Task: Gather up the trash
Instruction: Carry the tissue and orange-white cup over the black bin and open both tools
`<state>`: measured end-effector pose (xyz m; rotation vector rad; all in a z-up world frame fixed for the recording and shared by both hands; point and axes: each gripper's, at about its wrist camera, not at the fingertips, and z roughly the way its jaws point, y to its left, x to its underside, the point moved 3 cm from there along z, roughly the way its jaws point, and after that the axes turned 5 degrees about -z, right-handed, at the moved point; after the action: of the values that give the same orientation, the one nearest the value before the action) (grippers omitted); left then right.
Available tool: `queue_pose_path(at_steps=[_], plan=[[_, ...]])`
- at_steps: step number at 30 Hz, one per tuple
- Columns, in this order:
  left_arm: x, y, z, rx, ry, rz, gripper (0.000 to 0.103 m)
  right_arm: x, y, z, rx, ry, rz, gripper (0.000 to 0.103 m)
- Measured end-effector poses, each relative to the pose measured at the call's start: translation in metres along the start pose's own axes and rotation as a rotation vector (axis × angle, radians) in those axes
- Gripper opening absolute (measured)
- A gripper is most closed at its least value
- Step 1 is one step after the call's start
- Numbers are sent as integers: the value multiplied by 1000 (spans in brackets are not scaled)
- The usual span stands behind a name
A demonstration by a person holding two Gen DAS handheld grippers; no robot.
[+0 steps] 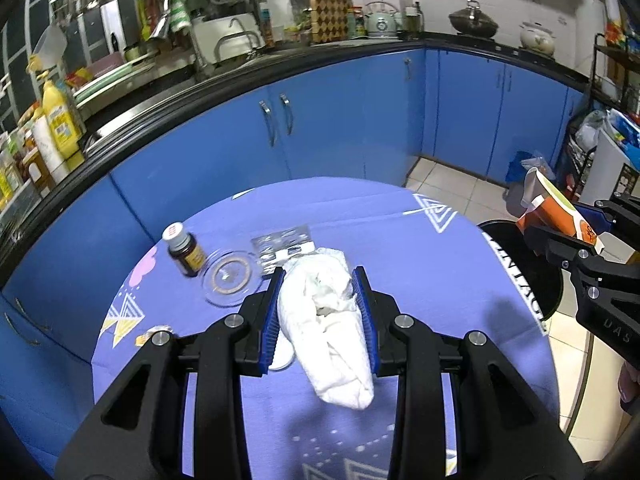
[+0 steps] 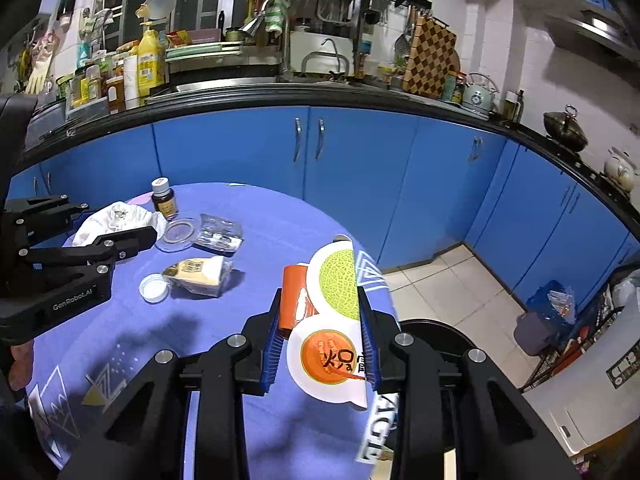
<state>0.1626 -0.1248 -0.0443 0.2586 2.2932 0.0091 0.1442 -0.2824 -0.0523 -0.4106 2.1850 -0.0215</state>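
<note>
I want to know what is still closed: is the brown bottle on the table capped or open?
Capped. The brown bottle stands upright with its white cap on, beside the glass dish.

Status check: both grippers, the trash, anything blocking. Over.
Left gripper shut on crumpled tissue. Right gripper shut on flattened melon carton. Both held above the table; wrappers and bottle cap remain. Path unobstructed.

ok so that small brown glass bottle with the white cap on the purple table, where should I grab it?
Grip the small brown glass bottle across its labelled body, below the white cap, coming from above and the near side. It stands upright, the clear glass dish sits close beside it.
</note>
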Motion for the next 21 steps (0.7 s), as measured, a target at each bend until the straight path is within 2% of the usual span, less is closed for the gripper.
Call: queue_pose_path(at_steps=[21], plan=[[-31, -104, 22, 67, -4, 154, 35, 38, -86, -7, 86, 6, 120, 32]])
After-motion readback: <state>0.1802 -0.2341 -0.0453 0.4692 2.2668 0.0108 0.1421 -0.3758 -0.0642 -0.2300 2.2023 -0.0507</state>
